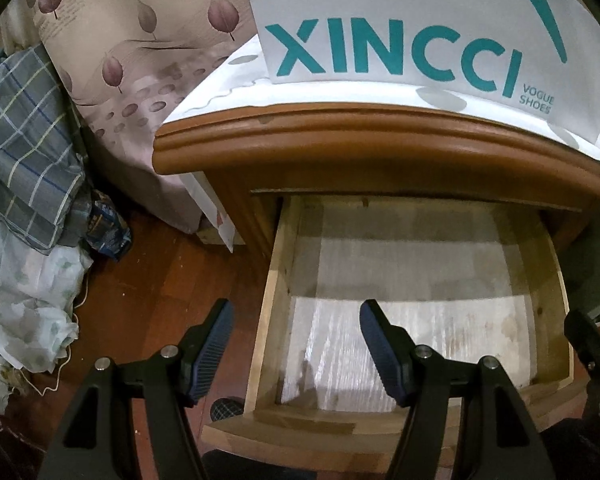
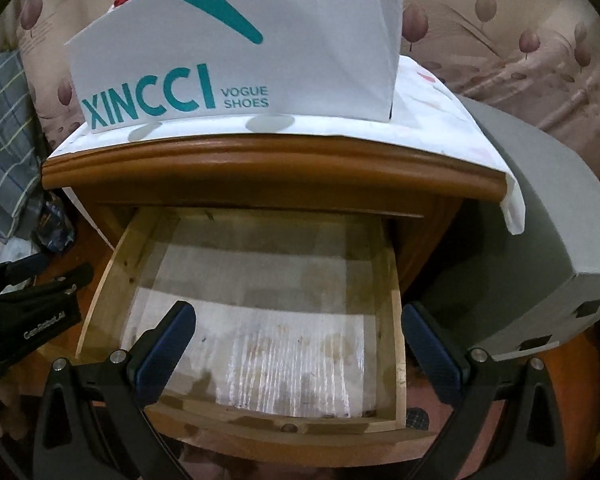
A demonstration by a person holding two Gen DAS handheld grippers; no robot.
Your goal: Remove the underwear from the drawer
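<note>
The drawer (image 1: 276,280) of a brown wooden nightstand (image 1: 380,148) is pulled out. Both cameras look down into it. Its floor is covered with a pale, streaky liner (image 2: 284,344) that has some brown spots. No underwear can be seen in the drawer or in either gripper.

The left gripper (image 1: 296,354) hangs over the front left corner of the drawer. Its two fingers are spread wide and hold nothing. One blue pad (image 1: 210,354) is out over the dark red wood floor (image 1: 152,280), and the other is over the liner inside the drawer.

The right gripper (image 2: 298,354) hangs over the front of the drawer. Its fingers are spread wide too, and nothing is between them. Its left finger is over the liner and its right finger is just past the right wall of the drawer. In the right camera, the left gripper (image 2: 28,304) shows at the left edge as a black shape with small white letters on it.

On top of the nightstand lies a white cloth (image 2: 460,140) that hangs over the right side. A white shoe box (image 2: 236,48) stands on the cloth, with the teal word XINCC and the small words VOGUE SHOES on it. A gray box (image 2: 540,216) sits close beside the nightstand on the right.

To the left is a bed sheet with purple leaves (image 1: 140,32), a blue and gray checked cloth (image 1: 28,140), and a white plastic bag (image 1: 28,292) on the floor
</note>
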